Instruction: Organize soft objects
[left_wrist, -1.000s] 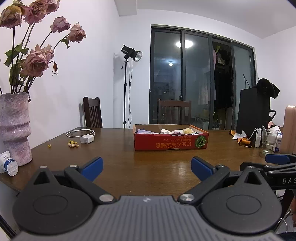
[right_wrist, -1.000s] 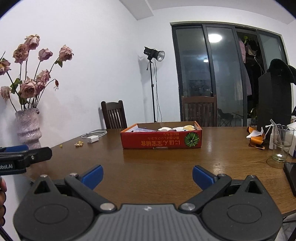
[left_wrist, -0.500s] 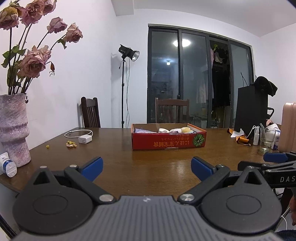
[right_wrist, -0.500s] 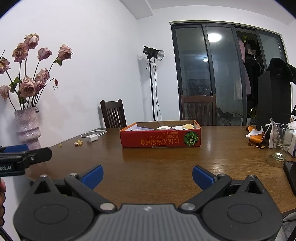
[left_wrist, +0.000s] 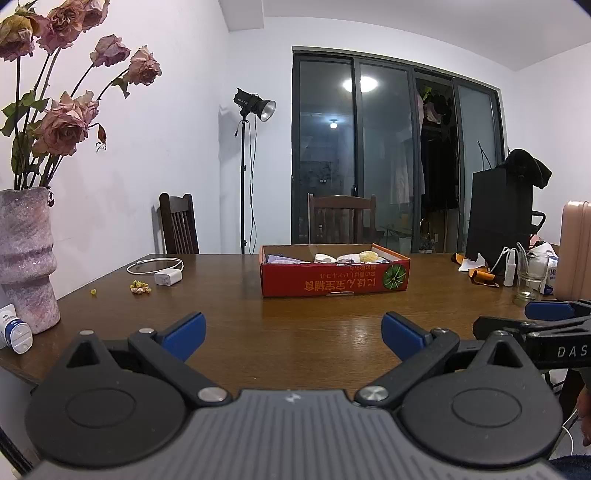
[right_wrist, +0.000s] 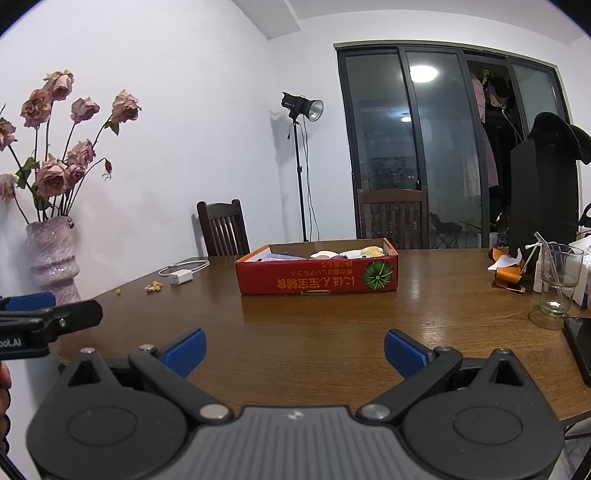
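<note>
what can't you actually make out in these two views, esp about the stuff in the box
- Soft items in the red box: both views show only their tops; the near wall hides the rest, so count and type are unclear.
- Phone: right wrist view, cut off by the right edge.
- Crumbs: too small to identify.
- Left gripper and right gripper: open, empty; bodies cut off below.

Red box (left_wrist: 334, 275) slightly lower in left view, higher in right.
</note>
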